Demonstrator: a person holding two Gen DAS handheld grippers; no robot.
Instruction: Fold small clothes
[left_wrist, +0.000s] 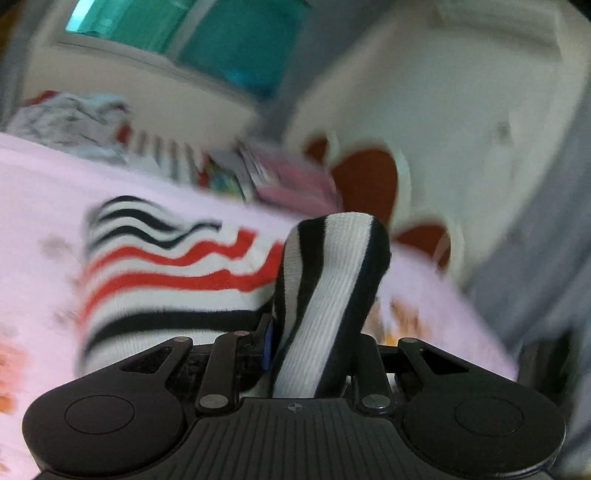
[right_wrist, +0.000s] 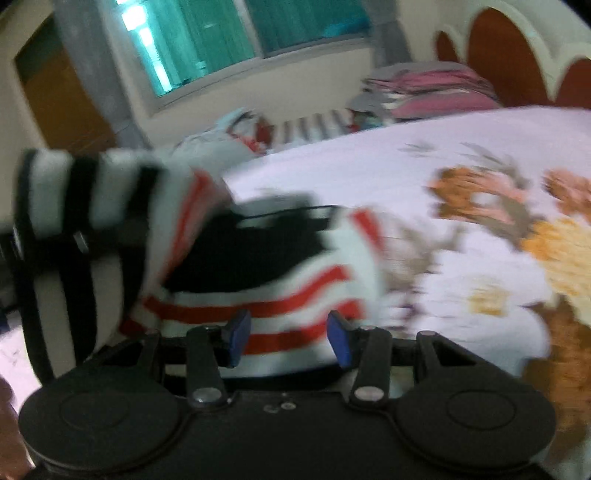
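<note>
Black linkage bars of the left gripper (left_wrist: 314, 350) fill the bottom of its view, the fingers closed narrowly on a raised fold of the striped garment (left_wrist: 332, 295), which stands up between them in black and white bands. More of that garment, with red and black stripes on white, lies on the bed (left_wrist: 44, 192) behind and to the left. The right gripper (right_wrist: 288, 336) has its blue-padded fingers (right_wrist: 236, 332) spread apart, gripping nothing, with red-striped cloth lying just beyond and between them.

Only the right view shows the garment's black-and-white end lifted at the left, and the large floral print across the pink bedsheet to the right, bare of clothes. Both views show a blurred clothes pile (right_wrist: 424, 88) near the bed's far edge, below a window (right_wrist: 221, 37). The left view shows the bed's edge dropping away at the right.
</note>
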